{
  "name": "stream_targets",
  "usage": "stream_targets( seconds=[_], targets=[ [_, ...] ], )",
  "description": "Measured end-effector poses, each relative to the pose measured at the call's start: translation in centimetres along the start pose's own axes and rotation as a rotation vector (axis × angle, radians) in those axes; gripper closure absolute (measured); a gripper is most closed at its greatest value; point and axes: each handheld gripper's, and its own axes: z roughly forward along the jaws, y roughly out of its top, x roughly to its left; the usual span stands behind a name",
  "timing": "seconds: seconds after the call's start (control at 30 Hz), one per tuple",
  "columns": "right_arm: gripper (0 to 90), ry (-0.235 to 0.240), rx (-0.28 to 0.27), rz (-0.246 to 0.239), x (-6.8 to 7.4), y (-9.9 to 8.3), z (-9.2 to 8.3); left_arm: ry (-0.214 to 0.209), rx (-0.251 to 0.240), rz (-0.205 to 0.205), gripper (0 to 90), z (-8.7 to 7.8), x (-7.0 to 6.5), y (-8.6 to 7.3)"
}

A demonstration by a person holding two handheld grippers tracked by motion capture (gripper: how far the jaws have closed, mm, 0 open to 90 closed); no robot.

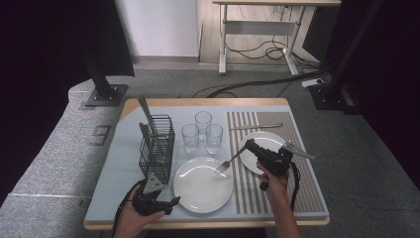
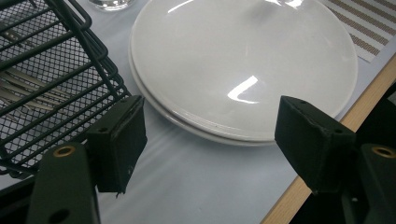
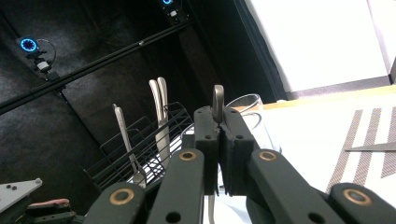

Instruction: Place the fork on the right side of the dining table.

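The right gripper (image 1: 246, 145) is clamped on a fork (image 1: 229, 161), its jaws pressed together around the handle; in the right gripper view the end of the handle (image 3: 218, 100) pokes up between the closed jaws. From above, the fork slants down and to the left from the gripper, and its tines hang over the right edge of the big plate (image 1: 198, 191); whether they touch it cannot be told. The hand holding this gripper sits above the striped mat (image 1: 247, 193), in front of the small plate (image 1: 270, 139).

The left gripper (image 1: 174, 202) is wide open with nothing between its jaws. It rests low at the near left part of the table (image 1: 106, 186), just in front of the wire basket (image 1: 157, 144) and beside the big plate. In the left gripper view the open jaws frame the near rim of the big plate (image 2: 243, 84), with the basket mesh (image 2: 46, 93) on one side and the table edge on the other.

The basket holds several pieces of cutlery (image 1: 145, 111) standing upright. Three glasses (image 1: 202, 130) cluster behind the big plate, between the basket and the mat. A knife (image 1: 257, 127) lies across the mat behind the small plate, well apart from both grippers.
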Motion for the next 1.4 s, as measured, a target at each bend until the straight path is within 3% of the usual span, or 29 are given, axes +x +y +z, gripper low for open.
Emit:
stream_targets(
  seconds=[0.3,0.97,1.1,1.4],
  targets=[
    [86.6,-0.029,-0.002,0.007,-0.8,-0.4,-1.3,0.005,-0.008,-0.001,25.3,-0.2,0.2,0.1],
    [86.5,-0.05,-0.022,0.004,-1.0,-0.1,-2.4,-0.013,0.004,0.001,25.4,0.1,0.1,0.1],
    [86.5,-0.06,-0.035,0.004,-1.1,0.1,-2.8,-0.067,-0.011,-0.004,25.3,-0.1,-0.1,0.2],
    [86.5,-0.071,-0.053,0.007,-1.2,0.4,-3.7,-0.049,-0.009,-0.013,25.4,-0.1,0.3,0.1]
  ],
)
